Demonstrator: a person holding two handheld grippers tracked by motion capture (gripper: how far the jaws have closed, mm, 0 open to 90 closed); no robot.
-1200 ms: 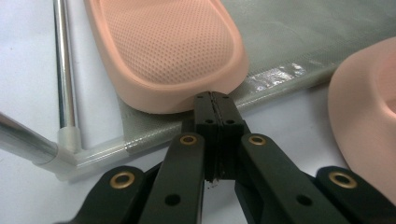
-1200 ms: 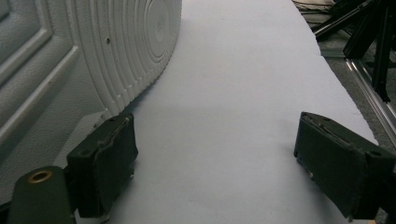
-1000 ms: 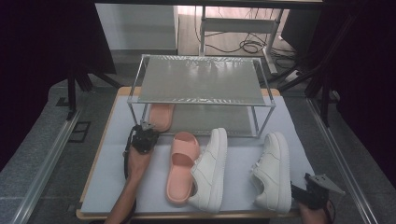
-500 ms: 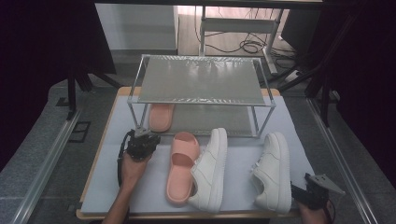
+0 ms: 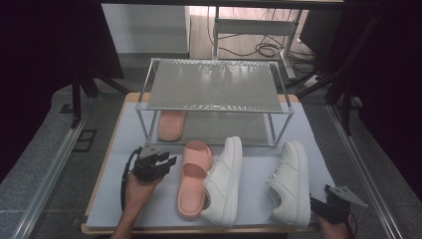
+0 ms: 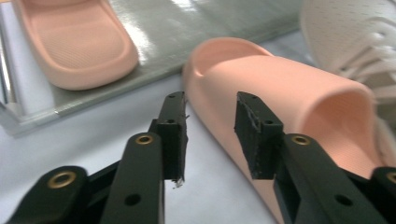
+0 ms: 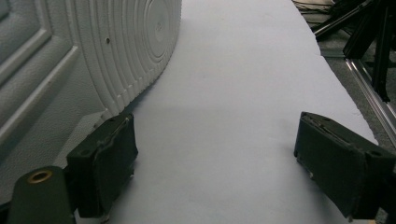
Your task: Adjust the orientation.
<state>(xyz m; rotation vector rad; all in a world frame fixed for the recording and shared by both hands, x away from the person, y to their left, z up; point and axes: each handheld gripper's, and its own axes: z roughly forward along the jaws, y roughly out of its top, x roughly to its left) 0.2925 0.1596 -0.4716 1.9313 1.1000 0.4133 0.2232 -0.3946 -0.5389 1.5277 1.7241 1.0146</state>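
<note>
On my desk (image 5: 102, 199) a two-shelf metal rack (image 5: 214, 107) stands at the far side, with one pink slipper (image 5: 171, 125) lying on its lower shelf. Nearer me a second pink slipper (image 5: 193, 181) lies close against a white sneaker (image 5: 224, 181) on its right. Another white sneaker (image 5: 291, 184) lies apart, farther right.

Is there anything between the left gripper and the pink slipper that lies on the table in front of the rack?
Nothing visible does. The left gripper is open, and bare white table surface lies between its jaws and the pink slipper. The slipper's edge is just ahead of the jaw seen on the right in the left gripper view.
</note>
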